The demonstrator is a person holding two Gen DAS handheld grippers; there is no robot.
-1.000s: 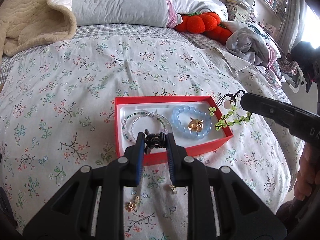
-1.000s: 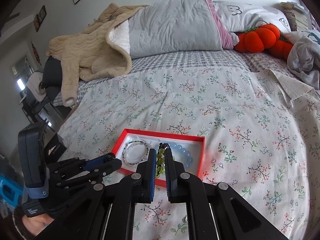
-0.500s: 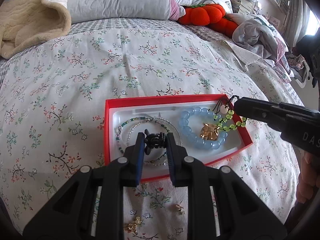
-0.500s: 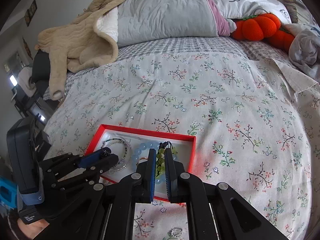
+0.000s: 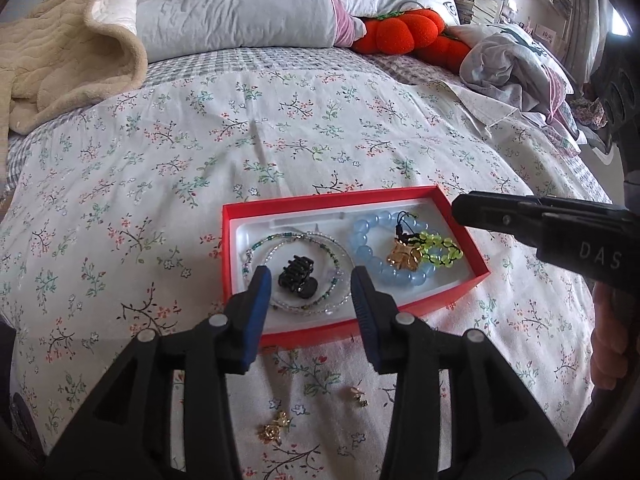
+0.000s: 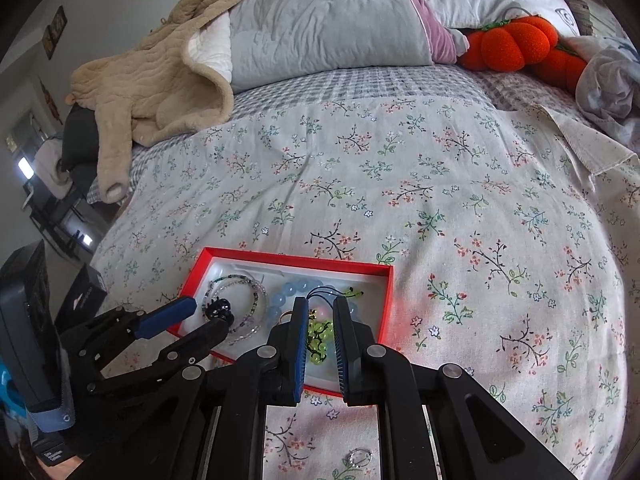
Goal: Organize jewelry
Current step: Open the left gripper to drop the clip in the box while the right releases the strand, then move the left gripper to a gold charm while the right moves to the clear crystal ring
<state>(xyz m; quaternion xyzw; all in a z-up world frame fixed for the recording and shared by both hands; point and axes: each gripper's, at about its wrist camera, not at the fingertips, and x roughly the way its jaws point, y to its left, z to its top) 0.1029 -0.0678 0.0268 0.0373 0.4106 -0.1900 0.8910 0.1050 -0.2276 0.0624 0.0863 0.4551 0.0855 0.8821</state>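
Observation:
A red box with a white inside lies on the floral bedspread; it also shows in the right wrist view. In it lie thin beaded bracelets, a black hair claw, a blue bead bracelet, a gold charm and a green bead string. My left gripper is open, its fingers on either side of the claw, which lies free. My right gripper is open just above the green bead string, which lies in the box.
Loose on the bedspread near me lie a gold flower earring, a small gold piece and a silver ring. A grey pillow, beige blanket, orange plush and clothes sit at the bed's far end.
My left gripper opened and let the black hair claw drop into the box. My right gripper opened and let the green bead string drop onto the blue bracelet.

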